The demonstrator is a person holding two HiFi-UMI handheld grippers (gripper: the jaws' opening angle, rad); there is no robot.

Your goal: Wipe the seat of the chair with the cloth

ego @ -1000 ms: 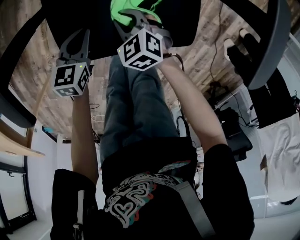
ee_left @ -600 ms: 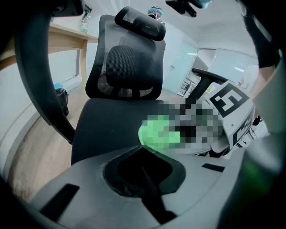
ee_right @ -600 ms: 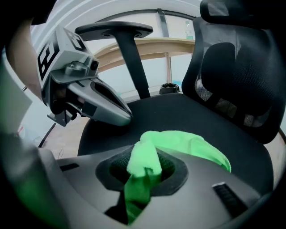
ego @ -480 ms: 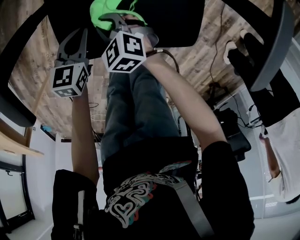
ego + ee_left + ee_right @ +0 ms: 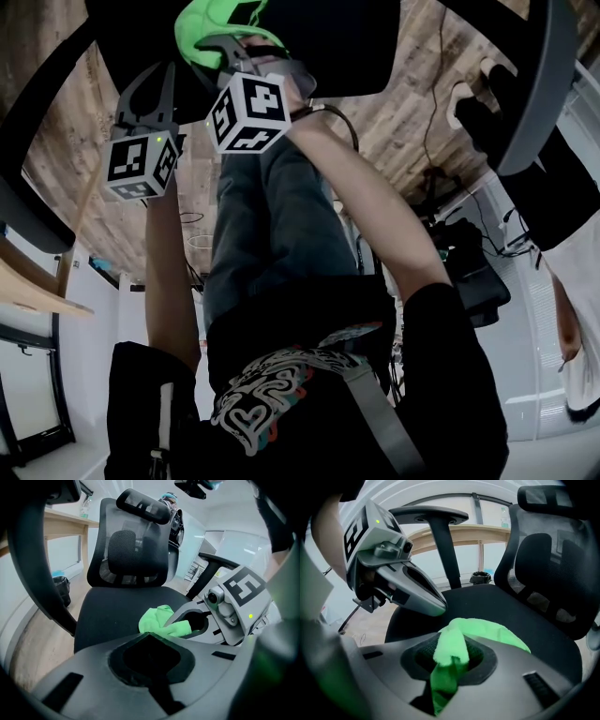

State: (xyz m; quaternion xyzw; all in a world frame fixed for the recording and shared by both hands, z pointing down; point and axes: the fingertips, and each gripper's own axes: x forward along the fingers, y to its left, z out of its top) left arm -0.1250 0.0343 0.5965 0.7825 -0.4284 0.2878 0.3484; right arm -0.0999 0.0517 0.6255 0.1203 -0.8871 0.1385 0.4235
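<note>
Slid leftward, the right gripper (image 5: 223, 47) stays clamped on the green cloth (image 5: 487, 631), bunched ahead on the seat (image 5: 520, 609).

Right gripper (image 5: 449, 665) clamped on a green cloth (image 5: 487, 632), whose loose end spreads just ahead of the jaws on the black chair seat (image 5: 543, 634). The left gripper (image 5: 401, 585) (green lamp lit) hovers ahead-left, and the mesh backrest (image 5: 543, 569) rises ahead-right.

A dark bin (image 5: 63, 591) stands beneath a wooden desk (image 5: 65, 524).
</note>
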